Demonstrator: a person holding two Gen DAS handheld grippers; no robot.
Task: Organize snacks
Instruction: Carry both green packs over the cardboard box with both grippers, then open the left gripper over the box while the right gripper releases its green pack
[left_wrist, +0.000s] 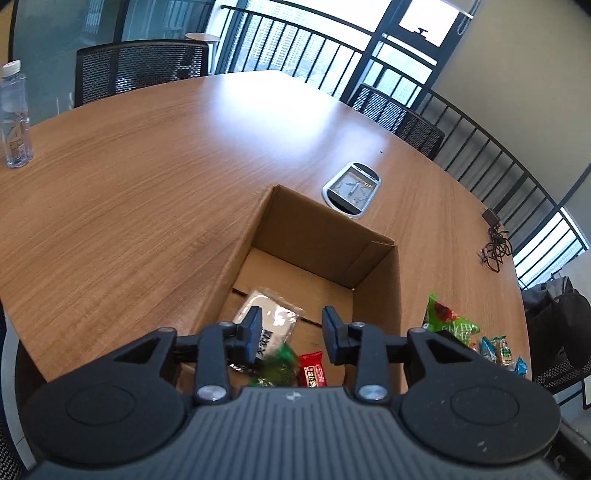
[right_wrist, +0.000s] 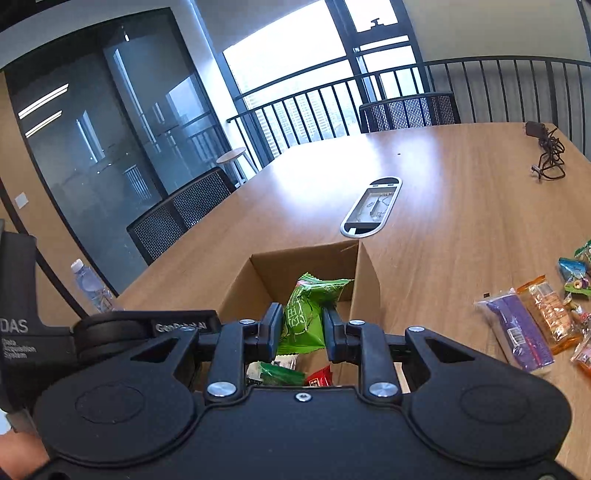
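Observation:
An open cardboard box stands on the wooden table; it also shows in the right wrist view. Inside lie a white packet, a green packet and a red packet. My left gripper is open and empty just above the box's near part. My right gripper is shut on a green snack packet and holds it over the box. More snacks lie on the table right of the box: a purple packet, an orange packet and a green bag.
A grey cable hatch is set in the table beyond the box. A water bottle stands at the far left. A black cable lies at the right edge. Mesh chairs surround the table.

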